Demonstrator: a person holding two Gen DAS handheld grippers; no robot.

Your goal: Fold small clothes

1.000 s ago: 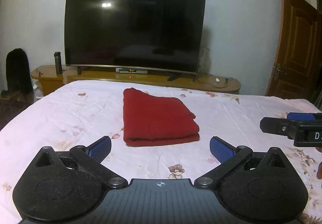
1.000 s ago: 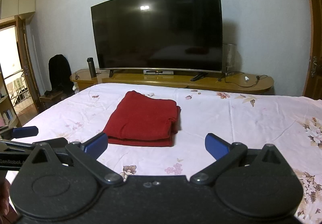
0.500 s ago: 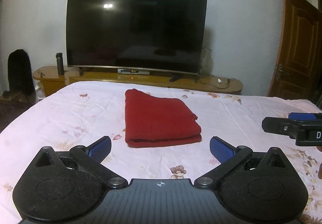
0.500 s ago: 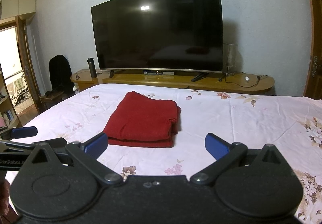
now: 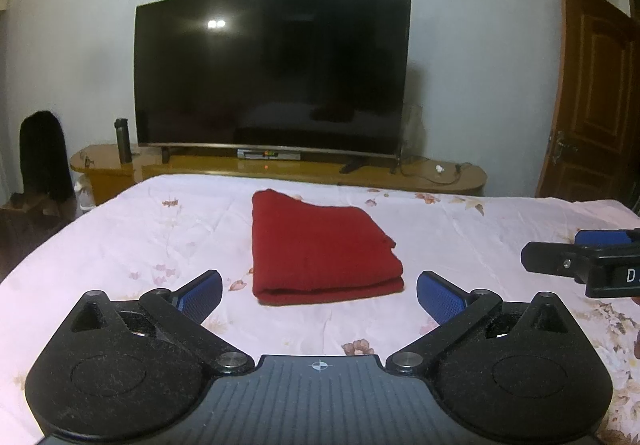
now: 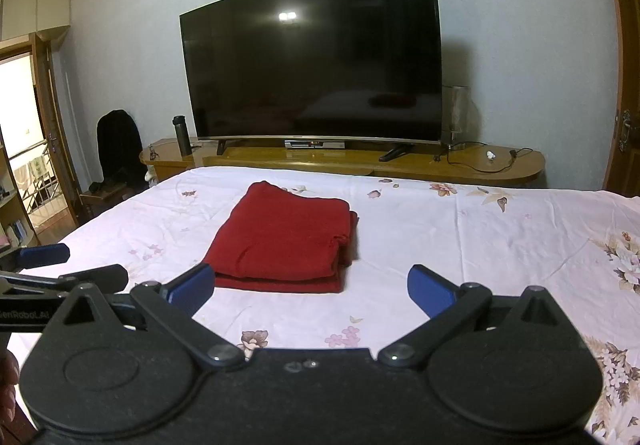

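A folded garment (image 5: 320,249) lies on the bed (image 5: 460,229), near the middle of its width and toward the far edge. Behind the bed stands a low cabinet (image 5: 440,175), and on it a television (image 5: 272,71) against the wall. A flask (image 5: 122,139) stands on the cabinet left of the television; cables (image 6: 480,159) lie on it to the right. A door (image 5: 592,105) is at the far right. The left gripper (image 5: 319,297) and right gripper (image 6: 310,287) hang before the garment, apart from it, the 2 side by side.
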